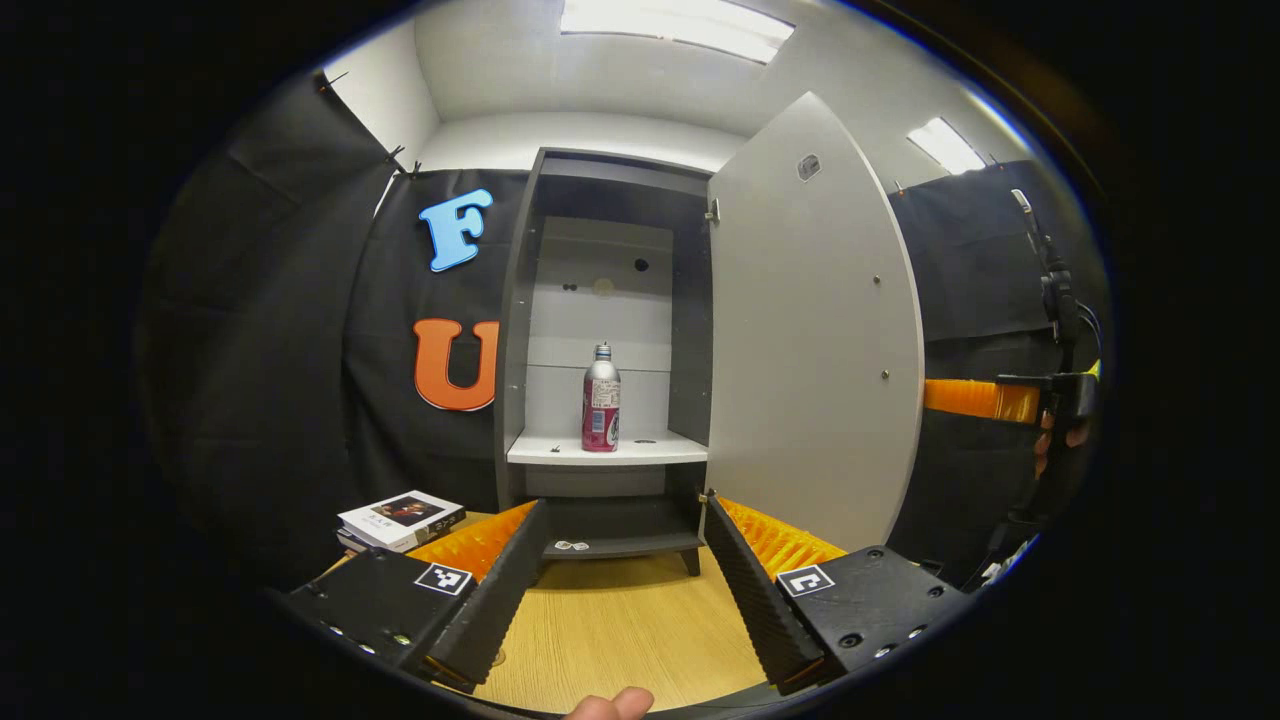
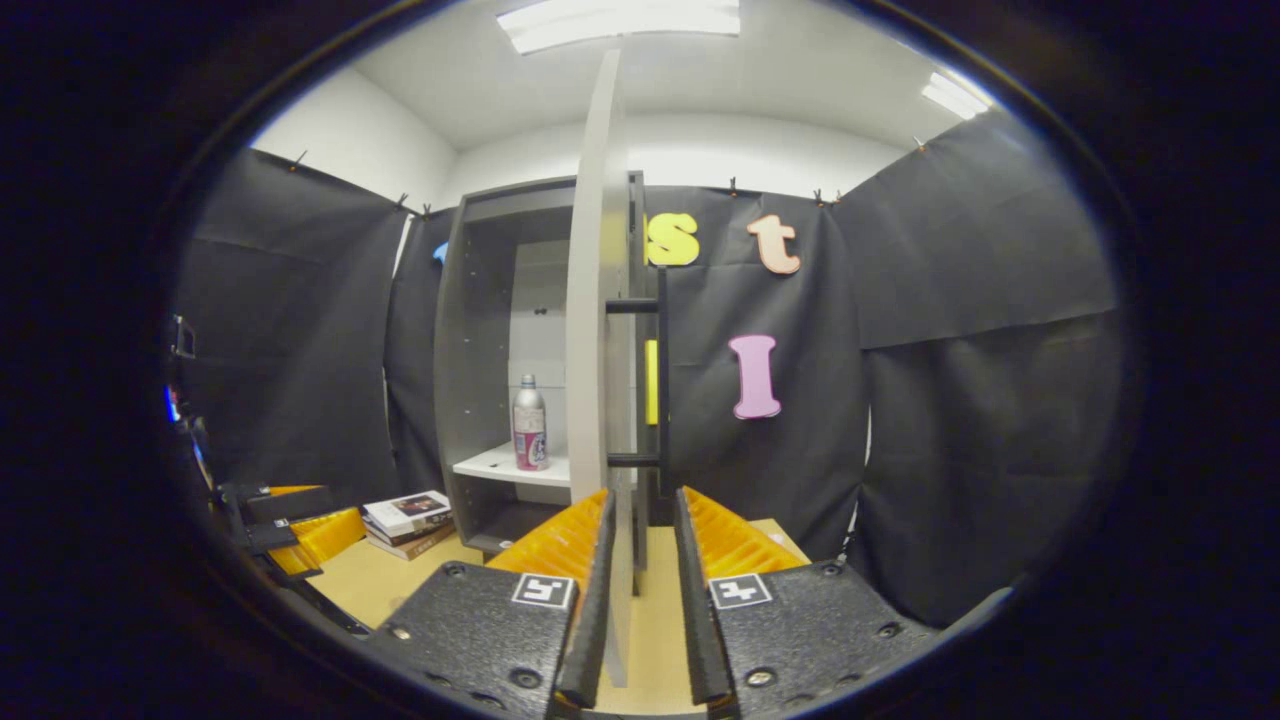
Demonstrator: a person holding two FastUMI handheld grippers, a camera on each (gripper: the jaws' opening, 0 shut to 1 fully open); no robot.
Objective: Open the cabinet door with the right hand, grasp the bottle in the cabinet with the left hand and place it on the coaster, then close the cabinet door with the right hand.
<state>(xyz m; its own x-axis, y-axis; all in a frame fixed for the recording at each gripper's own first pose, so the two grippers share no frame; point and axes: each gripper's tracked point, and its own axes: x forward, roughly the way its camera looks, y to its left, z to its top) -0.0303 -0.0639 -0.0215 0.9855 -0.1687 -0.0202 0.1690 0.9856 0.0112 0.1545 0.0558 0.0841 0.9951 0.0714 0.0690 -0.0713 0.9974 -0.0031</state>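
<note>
Stack of books [image 1: 402, 520] on the wooden tabletop [image 1: 620, 630], at the left, near the black cloth wall [image 1: 270, 380]. Same books [image 2: 408, 520] in the right gripper view, lying flat, left and low. Long ceiling lights [image 1: 675, 25] overhead, a second one [image 1: 945, 145] farther right. White ceiling [image 2: 800, 80] and white wall [image 2: 370, 150] above the cloth.

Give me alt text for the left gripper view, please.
The left gripper, fingers spread open, faces an open cabinet where a bottle stands upright on a shelf. The cabinet door is swung open to the right; books lie on the table.
</note>
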